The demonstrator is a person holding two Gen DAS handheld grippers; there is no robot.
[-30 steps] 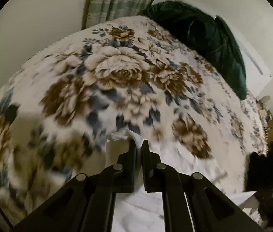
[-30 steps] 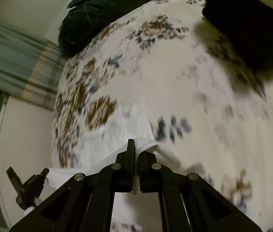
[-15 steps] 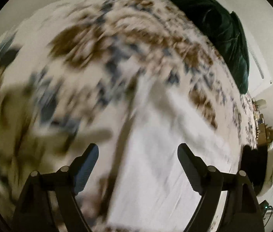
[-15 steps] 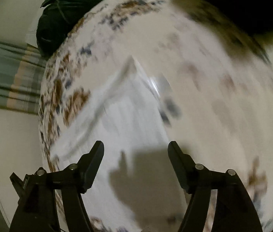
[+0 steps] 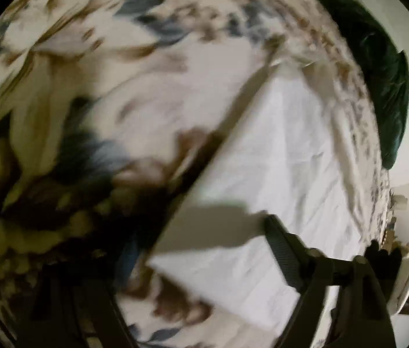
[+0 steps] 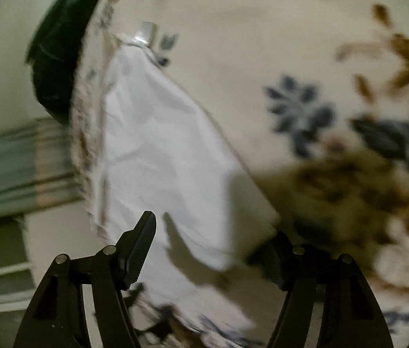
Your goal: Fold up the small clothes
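A flat white rectangular cloth (image 6: 158, 150) on the floral bed (image 6: 305, 43) is seen stretching lengthwise toward the frame's upper left, its near edge between the right gripper (image 6: 213, 249)'s spread, closing, empty fingers (image 6: 142, 243).

Floral bedspread (image 6: 305, 58); dark green pillow (image 5: 384, 87); striped curtain (image 6: 16, 168); pale wall (image 6: 4, 66).

The garment (image 5: 276, 159) lies flat on the bedspread (image 5: 88, 87), pillow (image 5: 378, 87) beyond.

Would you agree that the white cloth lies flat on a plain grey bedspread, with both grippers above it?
Not quite: the bedspread is floral, not plain grey, as the right wrist view shows. The white cloth does lie flat on it, with both grippers above.
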